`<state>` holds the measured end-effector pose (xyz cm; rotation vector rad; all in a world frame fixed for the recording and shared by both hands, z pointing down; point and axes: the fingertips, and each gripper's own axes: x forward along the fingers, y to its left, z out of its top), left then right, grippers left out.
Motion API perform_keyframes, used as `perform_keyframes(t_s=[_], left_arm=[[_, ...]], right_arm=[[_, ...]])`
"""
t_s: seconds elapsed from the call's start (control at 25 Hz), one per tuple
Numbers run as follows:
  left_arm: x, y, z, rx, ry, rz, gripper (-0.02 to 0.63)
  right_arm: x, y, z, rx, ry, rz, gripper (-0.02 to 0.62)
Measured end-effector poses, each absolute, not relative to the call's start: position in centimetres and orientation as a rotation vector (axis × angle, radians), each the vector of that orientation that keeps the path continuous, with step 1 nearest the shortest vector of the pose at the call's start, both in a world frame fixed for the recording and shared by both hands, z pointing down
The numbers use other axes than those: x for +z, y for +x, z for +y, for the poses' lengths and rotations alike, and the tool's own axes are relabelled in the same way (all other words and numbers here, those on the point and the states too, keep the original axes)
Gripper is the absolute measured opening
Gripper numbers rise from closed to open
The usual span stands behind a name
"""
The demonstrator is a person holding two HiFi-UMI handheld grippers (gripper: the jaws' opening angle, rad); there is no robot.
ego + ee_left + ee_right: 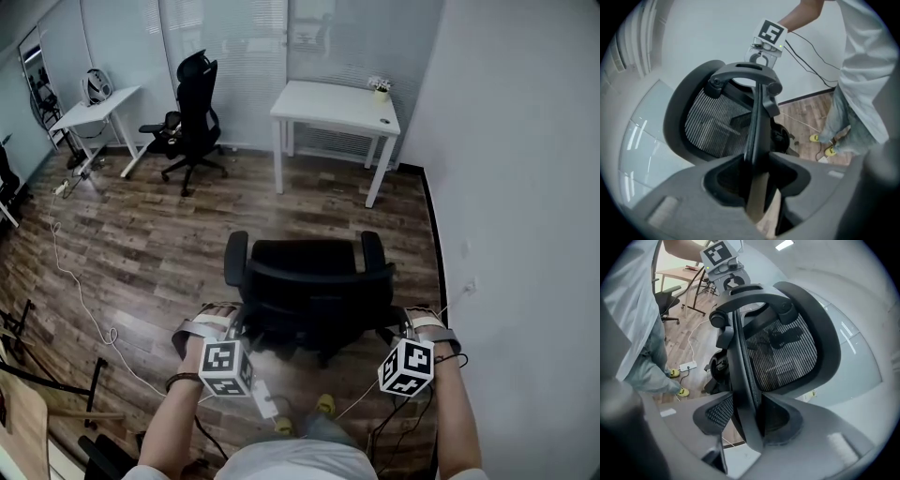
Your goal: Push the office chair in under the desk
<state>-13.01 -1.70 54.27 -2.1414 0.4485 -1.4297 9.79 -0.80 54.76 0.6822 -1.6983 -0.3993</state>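
We stand at 6 o'clock behind the chair (309, 281), which is in the middle of the wooden floor with its seat facing 12 o'clock. The desk (337, 105) is well apart from it, a little toward 1 o'clock, near the window blinds.

The left gripper (757, 185) has the left edge of the backrest (717, 122) between its jaws. They stand moderately apart, and the pads seem to press on the edge from both sides. The right gripper (750, 420) holds the right edge in the same way, with its jaws somewhat wider (the frame looks thick there).

We think several things could go wrong:
- If one side pushes harder, the seat can swivel. The chair would then drift toward the wall (525, 187) at 3 o'clock, or meet a desk leg.
- The armrests (236, 258) may be too high and catch the desk edge.
- The grip is only on the rim, so a strong push could make the pads slide off.
- A power strip (265, 398) and cables lie close to our feet at 6 o'clock, so we could trip on them when we step forward.
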Motion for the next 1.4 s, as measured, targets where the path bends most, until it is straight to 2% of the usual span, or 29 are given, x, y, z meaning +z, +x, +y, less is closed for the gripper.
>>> perform_keyframes(t_s=[0.64,1.4], left_arm=[[54.5,-13.3,-8.2,-1.388,-2.117,0.432,0.162],[54.3,-8.4,-32.3,-1.411,-2.118,0.462,0.175]], right_arm=[[55.1,9.5,-5.9,-0.336,0.768,-1.68,0.183],[54.9,14.2,-29.0,-0.368,0.745,-1.713,0.179]])
